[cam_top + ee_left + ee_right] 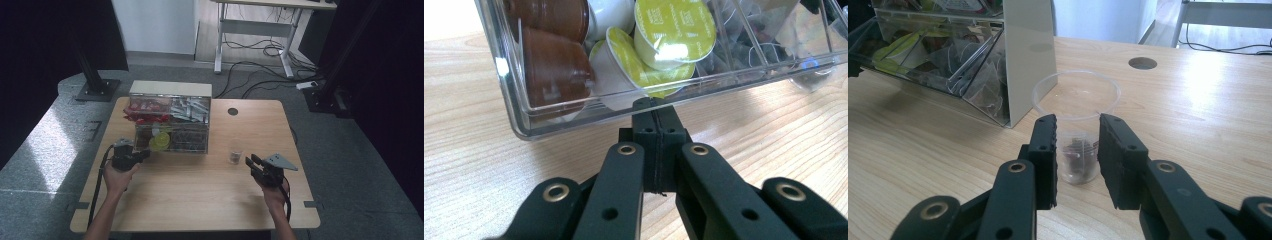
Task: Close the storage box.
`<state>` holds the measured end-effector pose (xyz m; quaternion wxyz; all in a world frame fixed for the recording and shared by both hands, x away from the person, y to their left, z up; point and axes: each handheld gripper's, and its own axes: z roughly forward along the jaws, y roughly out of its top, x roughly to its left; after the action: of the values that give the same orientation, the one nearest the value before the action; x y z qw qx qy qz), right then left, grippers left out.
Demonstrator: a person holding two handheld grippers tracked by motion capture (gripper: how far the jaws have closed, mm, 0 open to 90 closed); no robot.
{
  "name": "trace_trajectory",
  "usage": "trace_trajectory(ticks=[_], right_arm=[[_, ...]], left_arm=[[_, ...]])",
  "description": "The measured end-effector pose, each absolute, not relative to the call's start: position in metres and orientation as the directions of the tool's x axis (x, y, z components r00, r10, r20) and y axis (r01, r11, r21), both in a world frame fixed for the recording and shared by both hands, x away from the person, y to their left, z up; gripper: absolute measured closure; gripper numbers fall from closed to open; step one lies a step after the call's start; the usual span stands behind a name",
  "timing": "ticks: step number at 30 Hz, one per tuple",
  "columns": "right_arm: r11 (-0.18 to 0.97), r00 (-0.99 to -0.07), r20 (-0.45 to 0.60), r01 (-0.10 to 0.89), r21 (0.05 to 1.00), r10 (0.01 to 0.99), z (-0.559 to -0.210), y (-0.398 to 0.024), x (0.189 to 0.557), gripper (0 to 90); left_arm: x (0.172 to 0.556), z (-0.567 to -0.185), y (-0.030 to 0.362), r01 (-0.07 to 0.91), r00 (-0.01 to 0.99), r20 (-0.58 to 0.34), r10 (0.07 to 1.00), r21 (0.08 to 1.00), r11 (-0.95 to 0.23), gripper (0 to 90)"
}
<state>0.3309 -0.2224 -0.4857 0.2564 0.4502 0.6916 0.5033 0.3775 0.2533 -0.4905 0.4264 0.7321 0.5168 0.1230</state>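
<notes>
1. The left gripper (655, 107) has its fingers pressed fully together, holding nothing, their tips at the lower front lip of the clear organizer box (549, 117).
2. That organizer box stands toward the tabletop's (200, 195) far left edge, with yellow-lidded capsules (674, 27) and brown capsules (554, 70) in its front bin.
3. The right gripper (1077, 145) has its fingers partly open, apart from the clear plastic cup (1077, 107) just ahead of them, near the tabletop's middle.

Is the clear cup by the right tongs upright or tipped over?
Upright. In the right gripper view the clear cup stands on its base on the table, rim facing up, something small and dark at the bottom.
</notes>
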Motion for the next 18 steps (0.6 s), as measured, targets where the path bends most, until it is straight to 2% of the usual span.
trace_trajectory(ticks=[18], right_arm=[[0.086,-0.457,0.100,0.369,0.926,0.884,-0.4872,-0.2249,0.3304,67.8]], left_arm=[[0.3705,-0.4956,0.2504,0.649,0.448,-0.258,0.856,0.752,-0.113,90.0]])
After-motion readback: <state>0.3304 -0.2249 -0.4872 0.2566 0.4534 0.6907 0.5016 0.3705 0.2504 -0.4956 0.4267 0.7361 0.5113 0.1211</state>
